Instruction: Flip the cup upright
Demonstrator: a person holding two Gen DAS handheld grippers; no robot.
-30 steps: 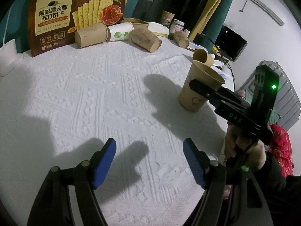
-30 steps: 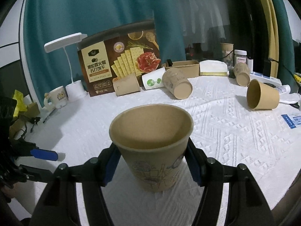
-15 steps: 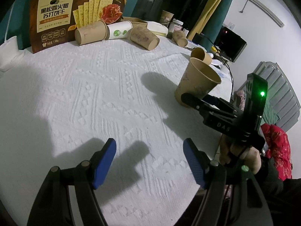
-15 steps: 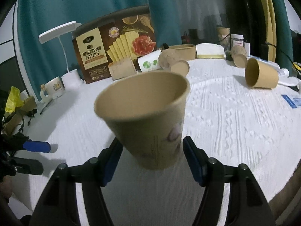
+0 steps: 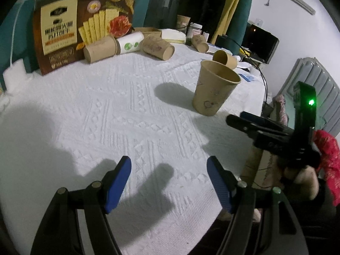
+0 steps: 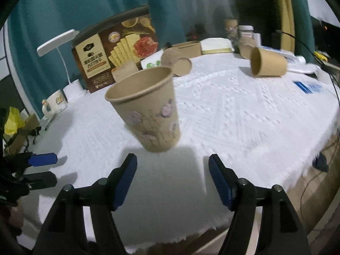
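A brown paper cup (image 5: 214, 89) with a flower print stands upright, mouth up, on the white textured tablecloth (image 5: 119, 114). In the right wrist view the cup (image 6: 148, 112) stands just beyond my right gripper (image 6: 172, 176), which is open, empty and clear of it. My left gripper (image 5: 169, 180) is open and empty over the near part of the cloth. The right gripper also shows in the left wrist view (image 5: 235, 120), near the table's right edge and short of the cup.
Several paper cups lie on their sides at the back, one (image 6: 267, 64) at the right. A cracker box (image 5: 82, 29), a white desk lamp (image 6: 61, 63) and a mug (image 6: 55, 103) stand at the back left. The table edge (image 6: 276, 193) is close below my right gripper.
My right gripper let go of the cup and drew back from it. The cup now stands free on the cloth. My left gripper stayed open.
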